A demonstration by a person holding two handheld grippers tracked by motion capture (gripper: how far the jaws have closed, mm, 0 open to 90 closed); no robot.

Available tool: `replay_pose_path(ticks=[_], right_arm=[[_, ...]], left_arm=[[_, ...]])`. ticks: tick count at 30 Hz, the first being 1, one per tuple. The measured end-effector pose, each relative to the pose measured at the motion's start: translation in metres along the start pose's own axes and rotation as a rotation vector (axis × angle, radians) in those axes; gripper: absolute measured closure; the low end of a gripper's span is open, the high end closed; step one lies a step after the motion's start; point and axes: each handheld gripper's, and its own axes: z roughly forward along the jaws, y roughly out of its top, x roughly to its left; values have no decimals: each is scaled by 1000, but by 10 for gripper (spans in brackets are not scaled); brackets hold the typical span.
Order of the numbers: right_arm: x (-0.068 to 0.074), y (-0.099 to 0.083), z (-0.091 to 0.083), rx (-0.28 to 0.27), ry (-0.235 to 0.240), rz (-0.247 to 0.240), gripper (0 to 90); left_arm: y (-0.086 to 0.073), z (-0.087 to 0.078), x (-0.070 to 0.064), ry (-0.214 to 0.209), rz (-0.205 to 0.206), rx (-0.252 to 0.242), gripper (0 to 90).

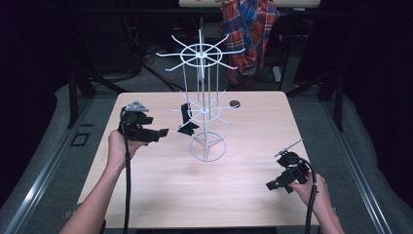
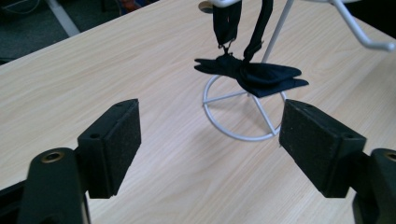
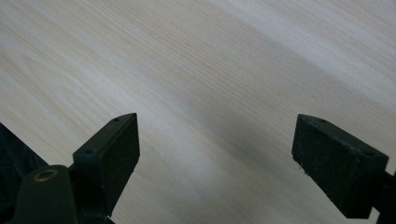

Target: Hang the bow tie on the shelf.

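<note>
Left gripper view: left tool point(image 2: 210, 140), jaws spread and empty, faces black fabric bow tie point(image 2: 254, 74) hanging on white wire rack point(image 2: 243, 116), straight ahead.

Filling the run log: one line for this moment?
left gripper: open, facing bow tie | bow tie: hanging on rack | right gripper: open, over table

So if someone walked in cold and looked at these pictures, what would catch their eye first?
Probably the tall white wire rack standing mid-table, with two tiers of spoke-like hooks. Next, the black bow tie hanging by its strap from a lower hook, just above the rack's ring base. Then the two open grippers: the left gripper pointing at the bow tie from the table's left, and the right gripper low near the front right corner.
</note>
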Motion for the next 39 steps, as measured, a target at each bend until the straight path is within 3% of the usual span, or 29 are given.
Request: replay_pose_path(ticks=[6, 7, 8, 9, 10, 16, 17, 18, 19, 26, 29, 30, 39], right_arm=[[1, 0, 0, -14, 15, 11, 142], [3, -1, 2, -43, 2, 37, 141], [-1, 1, -3, 26, -16, -26, 140], [-1, 1, -3, 21, -13, -24, 139], [1, 0, 0, -13, -1, 9, 138], [1, 1, -1, 3, -3, -11, 136], [0, 1, -1, 10, 0, -18, 136], [3, 0, 1, -29, 4, 19, 135], [2, 1, 0, -8, 10, -4, 135], [3, 0, 1, -18, 10, 10, 135], [1, 1, 0, 10, -1, -15, 135], [3, 0, 1, -7, -11, 2, 135], [2, 1, 1, 8, 6, -12, 135]], left_arm=[[-14, -8, -1, 48, 6, 53, 156], [-16, -9, 0, 53, 4, 63, 154], [-19, -10, 1, 57, 3, 75, 150], [-23, -12, 2, 64, -1, 87, 147], [-25, -12, 2, 65, -2, 96, 142], [-43, -14, 3, 86, -22, 160, 84], [-45, -14, 3, 86, -26, 168, 76], [-47, -14, 3, 85, -26, 174, 68], [-49, -14, 2, 87, -28, 183, 62], [-64, -9, -1, 83, -27, 252, 20], [-70, -6, -1, 84, -38, 274, 10], [-72, -5, -1, 81, -41, 282, 3], [-91, 3, -1, 80, -51, 332, 0]])
